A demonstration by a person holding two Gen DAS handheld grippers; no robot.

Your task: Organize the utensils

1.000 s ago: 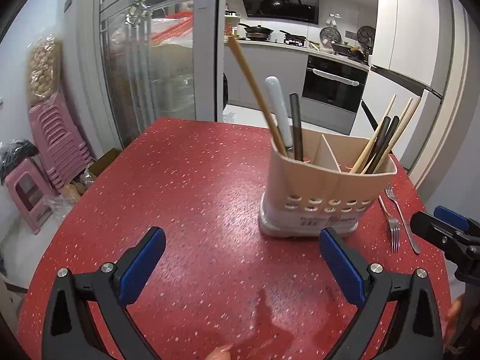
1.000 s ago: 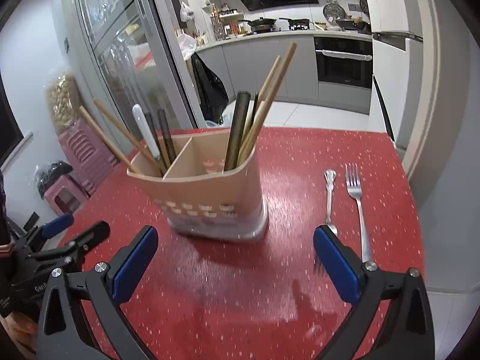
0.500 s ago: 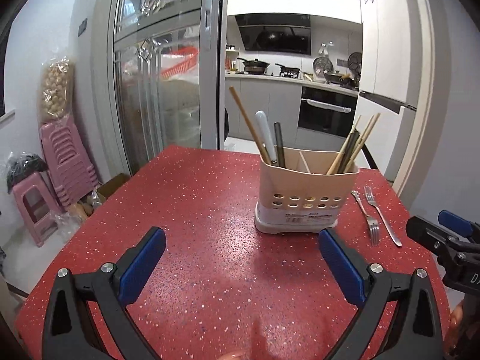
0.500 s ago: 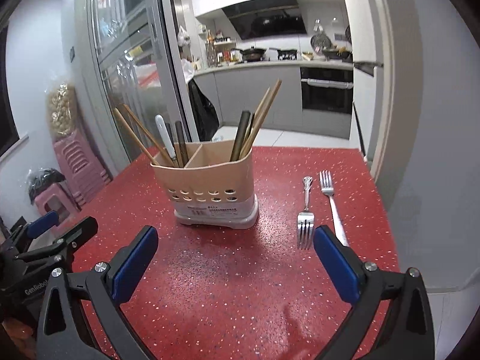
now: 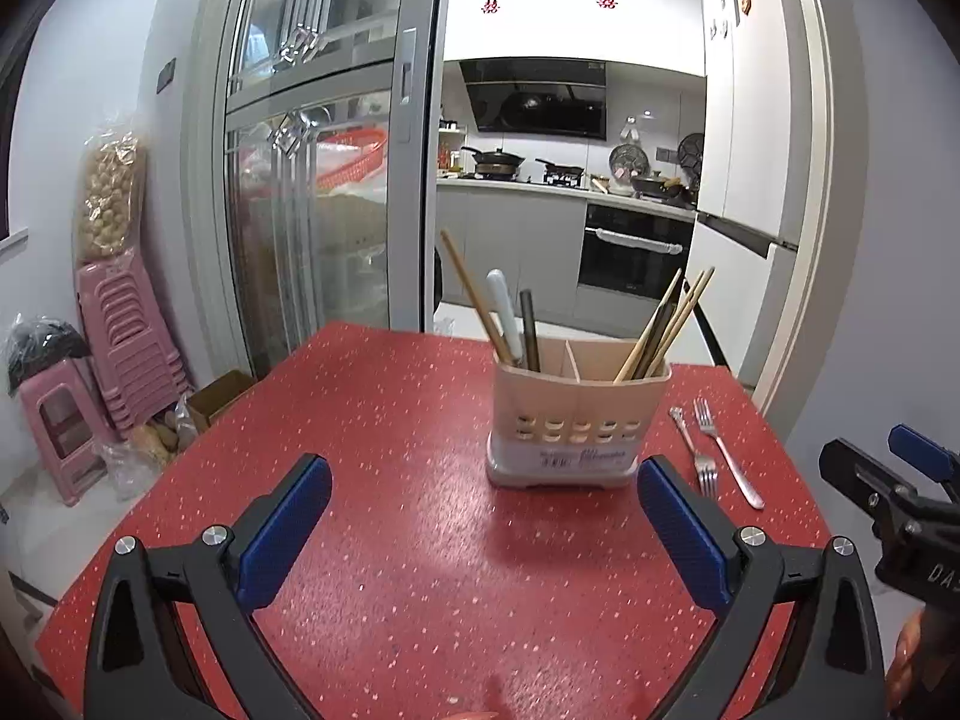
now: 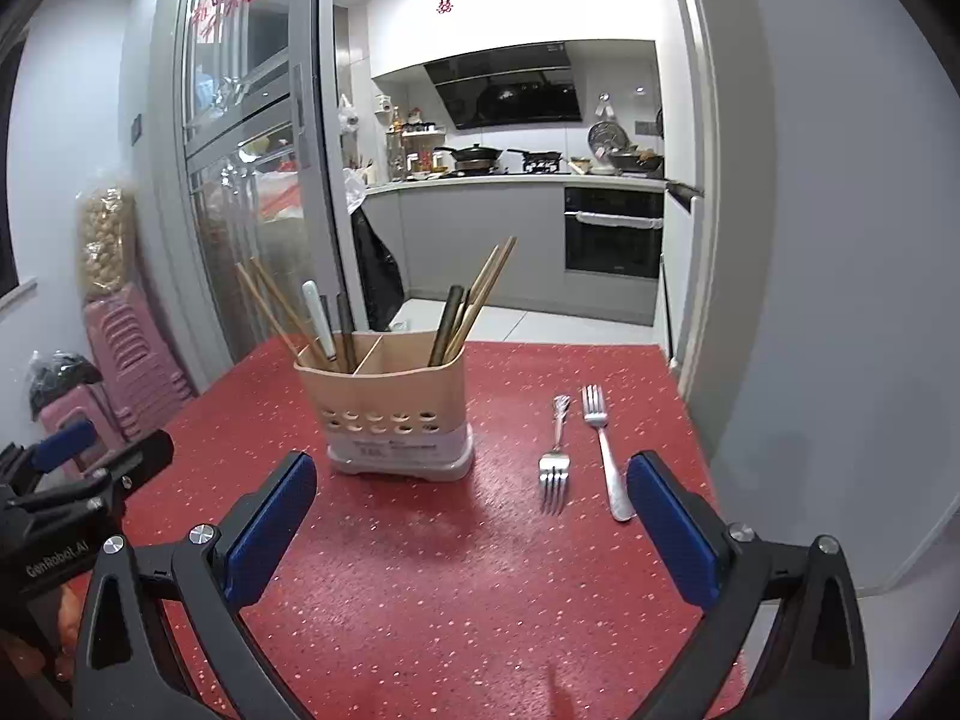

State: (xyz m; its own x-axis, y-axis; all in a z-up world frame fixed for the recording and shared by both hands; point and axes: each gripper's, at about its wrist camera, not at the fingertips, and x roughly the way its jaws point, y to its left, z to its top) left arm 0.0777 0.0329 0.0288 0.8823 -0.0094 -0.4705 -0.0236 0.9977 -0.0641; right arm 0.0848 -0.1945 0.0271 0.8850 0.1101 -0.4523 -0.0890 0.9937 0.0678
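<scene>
A beige two-compartment utensil holder (image 5: 576,414) (image 6: 393,405) stands on the red speckled table (image 5: 390,480) (image 6: 450,570). Its left compartment holds long-handled utensils (image 5: 510,318), its right one chopsticks (image 5: 666,324) (image 6: 474,300). Two metal forks lie flat to its right: one with tines toward me (image 6: 555,459) (image 5: 696,450), one with tines away (image 6: 603,444) (image 5: 726,450). My left gripper (image 5: 483,516) is open and empty, well back from the holder. My right gripper (image 6: 471,510) is open and empty, short of the forks.
Pink stacked stools (image 5: 114,336) and bags stand on the floor left of the table. A glass sliding door (image 5: 300,180) and the kitchen lie behind. The table's right edge (image 6: 702,438) runs close to a wall and doorframe.
Both grippers have drawn back and risen from the holder, which now looks smaller and farther. Both stay open and empty. The forks and holder have not moved.
</scene>
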